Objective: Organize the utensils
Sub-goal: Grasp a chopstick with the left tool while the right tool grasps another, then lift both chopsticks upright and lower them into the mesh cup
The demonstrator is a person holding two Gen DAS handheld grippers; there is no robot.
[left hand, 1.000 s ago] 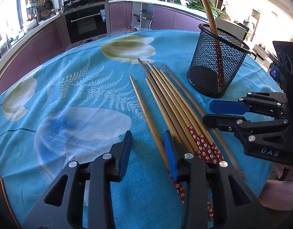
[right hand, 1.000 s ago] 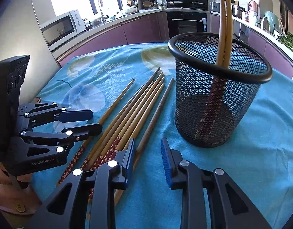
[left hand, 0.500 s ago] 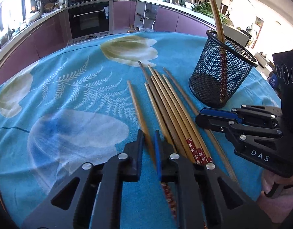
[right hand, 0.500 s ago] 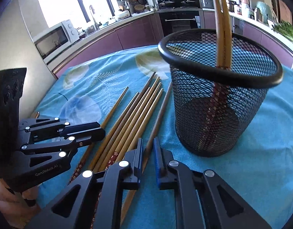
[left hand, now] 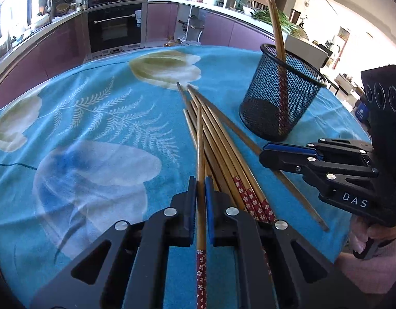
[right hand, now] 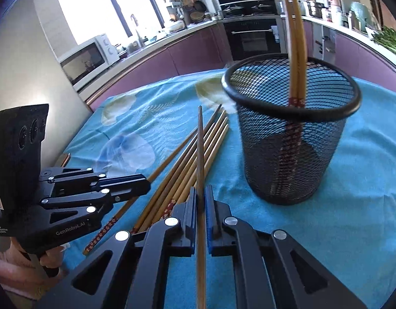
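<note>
A chopstick [left hand: 200, 170] in each gripper [left hand: 201, 188]

Both pairs of jaws, open earlier, now clamped: left gripper [left hand: 200, 193] and right gripper [right hand: 201, 200] each lifting one chopstick [left hand: 200, 154].

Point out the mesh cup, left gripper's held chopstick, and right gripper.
mesh cup [right hand: 290, 154], right wrist view, front wall
held chopstick [left hand: 200, 154], left wrist view, mid shaft
right gripper [right hand: 201, 193], right wrist view, between fingertips

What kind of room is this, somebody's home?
Most likely a home kitchen: a built-in oven sits in purple cabinets, a microwave stands on the counter, and chopsticks lie on a floral tablecloth.
</note>
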